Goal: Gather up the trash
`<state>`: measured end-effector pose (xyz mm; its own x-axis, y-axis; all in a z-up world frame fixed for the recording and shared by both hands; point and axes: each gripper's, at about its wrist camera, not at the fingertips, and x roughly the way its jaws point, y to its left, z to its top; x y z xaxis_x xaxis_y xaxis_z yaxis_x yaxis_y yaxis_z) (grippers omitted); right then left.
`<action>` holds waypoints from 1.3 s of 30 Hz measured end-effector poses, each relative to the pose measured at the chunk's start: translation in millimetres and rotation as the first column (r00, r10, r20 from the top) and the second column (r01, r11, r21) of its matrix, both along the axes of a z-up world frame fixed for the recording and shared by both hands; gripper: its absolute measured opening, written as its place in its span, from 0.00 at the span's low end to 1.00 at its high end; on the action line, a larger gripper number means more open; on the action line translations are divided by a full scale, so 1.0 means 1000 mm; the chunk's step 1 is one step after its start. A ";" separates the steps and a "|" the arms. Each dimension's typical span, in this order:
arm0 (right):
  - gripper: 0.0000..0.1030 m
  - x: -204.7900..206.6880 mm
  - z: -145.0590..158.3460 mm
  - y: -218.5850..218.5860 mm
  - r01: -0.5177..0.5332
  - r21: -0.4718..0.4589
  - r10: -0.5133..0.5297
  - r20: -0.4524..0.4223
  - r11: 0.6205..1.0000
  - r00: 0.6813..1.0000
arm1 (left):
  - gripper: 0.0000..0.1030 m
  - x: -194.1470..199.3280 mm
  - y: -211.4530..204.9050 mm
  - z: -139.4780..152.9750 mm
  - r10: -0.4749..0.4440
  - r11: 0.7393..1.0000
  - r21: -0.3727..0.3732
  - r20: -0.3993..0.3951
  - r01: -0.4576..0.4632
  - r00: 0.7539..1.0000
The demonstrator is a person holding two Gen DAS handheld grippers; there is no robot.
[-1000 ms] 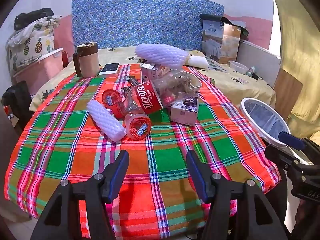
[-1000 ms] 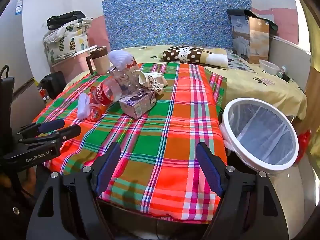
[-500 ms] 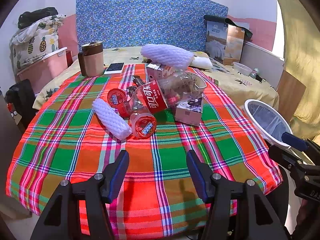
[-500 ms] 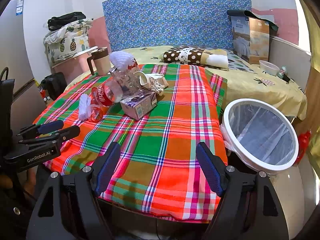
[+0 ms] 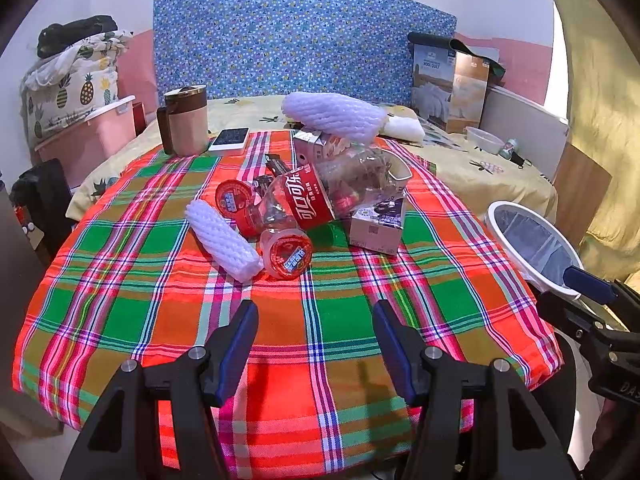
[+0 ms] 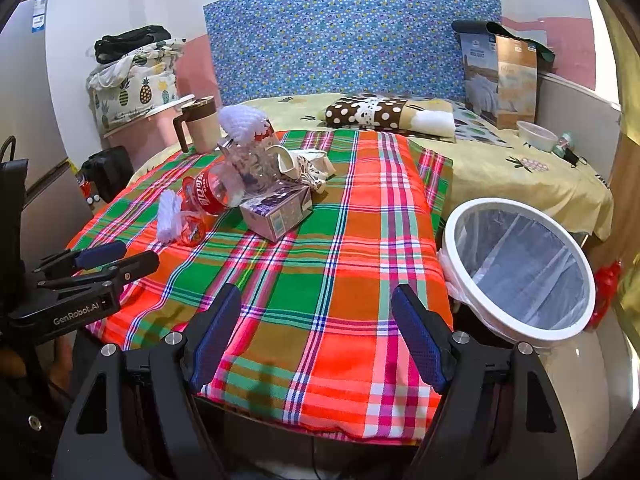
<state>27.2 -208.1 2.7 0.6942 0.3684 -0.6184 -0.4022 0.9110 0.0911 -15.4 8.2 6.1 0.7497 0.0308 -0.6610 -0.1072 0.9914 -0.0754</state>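
A pile of trash lies mid-table on the plaid cloth point(image 5: 120, 320): a clear cola bottle with a red label point(image 5: 312, 196), two red-lidded cups point(image 5: 288, 254), a white foam sleeve point(image 5: 224, 240), a larger foam sleeve point(image 5: 332, 116) on top, and a small purple-white carton point(image 5: 376, 228). The pile also shows in the right wrist view, with the carton point(image 6: 276, 210) nearest. My left gripper point(image 5: 316, 320) is open and empty, short of the pile. My right gripper point(image 6: 316, 312) is open and empty over the table's front edge. A white-rimmed bin point(image 6: 520, 264) with a liner stands right of the table.
A brown-lidded mug point(image 5: 186, 120) and a phone point(image 5: 230, 138) sit at the table's far left. A bed with a yellow sheet point(image 6: 500, 160), a dotted pillow point(image 6: 368, 112) and a box point(image 6: 500, 80) lies behind. A pink container point(image 5: 88, 140) stands left.
The left gripper has drawn back a little and turned slightly left; the pile sits a bit further right and lower in its view. The right gripper has barely moved. Both stay open.
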 end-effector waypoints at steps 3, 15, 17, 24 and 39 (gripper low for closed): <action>0.76 0.000 0.000 0.000 0.001 0.000 -0.001 0.001 1.000 1.000 | 0.57 0.000 0.000 0.000 0.001 1.000 0.002 0.001 -0.001 1.000; 0.76 0.000 0.001 -0.001 0.003 0.000 -0.003 0.001 1.000 1.000 | 0.57 -0.003 0.000 0.001 0.002 1.000 0.007 0.011 -0.002 1.000; 0.76 0.000 0.001 -0.001 0.003 0.000 -0.003 0.001 1.000 1.000 | 0.57 -0.004 0.000 0.001 0.002 1.000 0.007 0.013 -0.002 1.000; 0.76 0.000 0.001 -0.001 0.003 0.000 -0.003 0.000 1.000 1.000 | 0.57 -0.005 0.000 0.002 0.003 1.000 0.005 0.013 -0.003 1.000; 0.76 0.000 0.001 -0.001 0.006 0.000 -0.006 -0.001 1.000 1.000 | 0.57 -0.006 0.000 0.002 0.004 1.000 0.008 0.011 -0.004 1.000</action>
